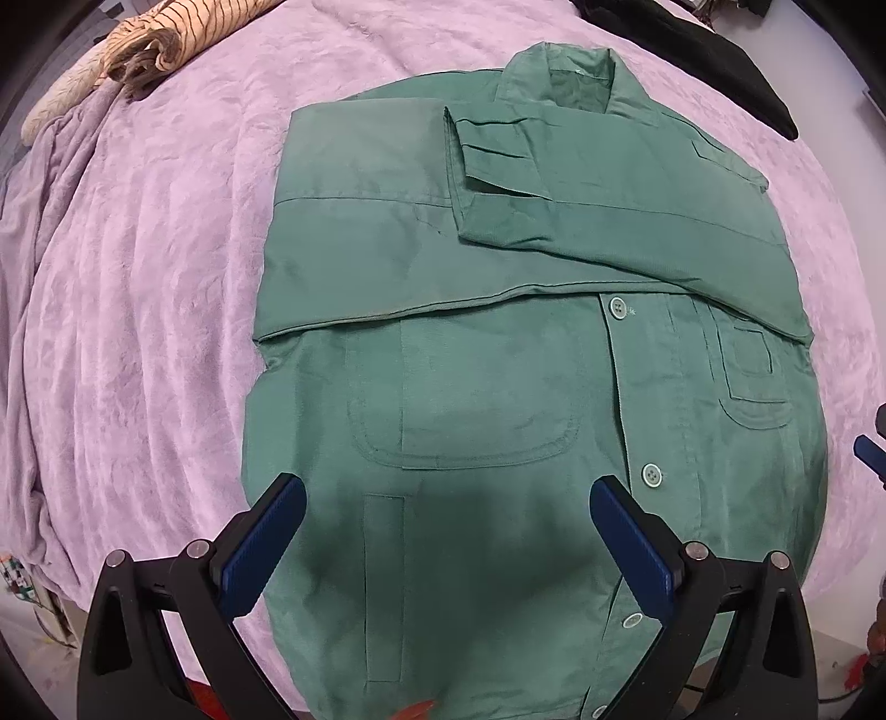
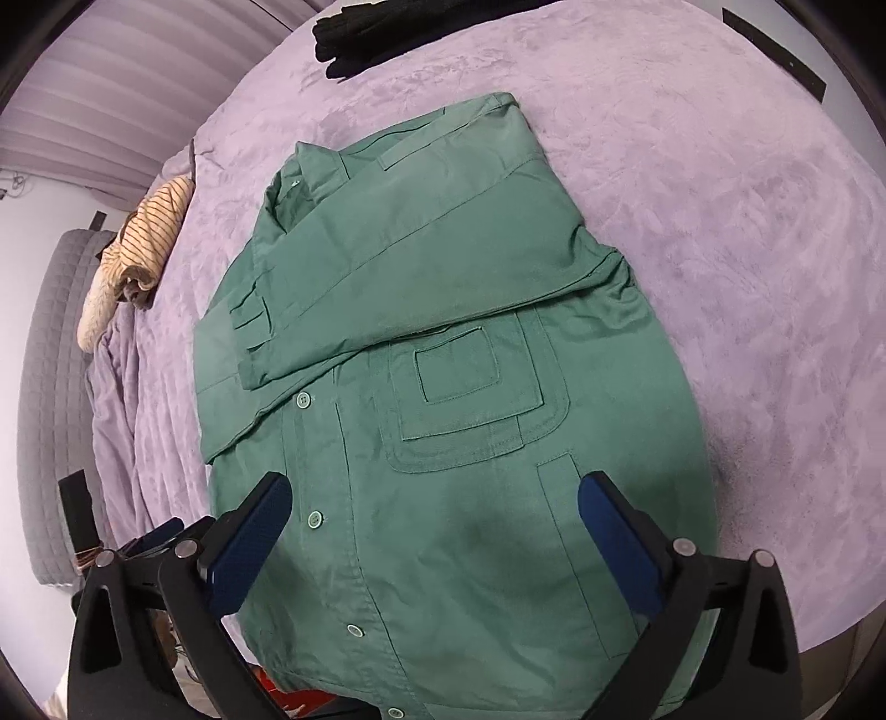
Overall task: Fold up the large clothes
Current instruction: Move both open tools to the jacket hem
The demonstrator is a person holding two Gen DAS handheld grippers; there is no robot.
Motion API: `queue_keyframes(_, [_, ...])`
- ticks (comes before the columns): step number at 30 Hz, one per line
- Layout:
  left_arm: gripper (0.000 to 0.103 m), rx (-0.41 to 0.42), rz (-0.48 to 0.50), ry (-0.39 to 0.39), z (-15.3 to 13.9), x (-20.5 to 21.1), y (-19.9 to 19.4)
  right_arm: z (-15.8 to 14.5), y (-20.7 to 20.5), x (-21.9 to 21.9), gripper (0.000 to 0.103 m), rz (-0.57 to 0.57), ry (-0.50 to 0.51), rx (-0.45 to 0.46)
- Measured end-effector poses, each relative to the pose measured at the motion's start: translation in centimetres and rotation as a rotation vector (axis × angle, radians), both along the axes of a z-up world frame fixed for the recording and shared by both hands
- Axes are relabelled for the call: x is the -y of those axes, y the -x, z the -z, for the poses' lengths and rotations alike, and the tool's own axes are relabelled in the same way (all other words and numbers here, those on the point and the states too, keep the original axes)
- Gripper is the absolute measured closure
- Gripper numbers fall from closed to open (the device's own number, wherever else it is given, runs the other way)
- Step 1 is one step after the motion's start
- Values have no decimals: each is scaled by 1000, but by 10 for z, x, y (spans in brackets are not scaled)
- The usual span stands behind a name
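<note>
A green button-up jacket (image 1: 498, 343) lies front up on the lilac blanket, collar at the far end, both sleeves folded across its chest. It also shows in the right wrist view (image 2: 443, 387). My left gripper (image 1: 448, 493) is open and empty, hovering above the jacket's lower left part near the hem. My right gripper (image 2: 434, 493) is open and empty, above the jacket's lower right part, jaws wide on either side of the pocket area. The right gripper's blue tip shows at the left wrist view's right edge (image 1: 872, 451).
The lilac blanket (image 1: 138, 304) covers the bed. A striped beige garment (image 1: 160, 39) lies bunched at the far left. A black garment (image 1: 720, 55) lies at the far right. A grey quilted headboard (image 2: 50, 387) stands left of the bed.
</note>
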State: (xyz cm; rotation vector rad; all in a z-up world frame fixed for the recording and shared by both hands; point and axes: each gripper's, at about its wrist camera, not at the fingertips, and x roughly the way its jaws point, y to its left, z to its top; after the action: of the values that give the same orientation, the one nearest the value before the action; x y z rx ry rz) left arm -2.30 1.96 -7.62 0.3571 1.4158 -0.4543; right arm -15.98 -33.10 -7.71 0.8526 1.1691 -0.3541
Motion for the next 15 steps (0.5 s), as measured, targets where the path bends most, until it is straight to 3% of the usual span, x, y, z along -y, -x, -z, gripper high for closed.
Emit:
queue_keyframes(9, [0, 8, 20, -54, 1, 9, -1, -1, -1, -6, 0, -43, -12, -22])
queue_keyframes(15, [0, -15, 24, -48, -3, 13, 4, 6, 2, -3, 0, -55, -76, -20])
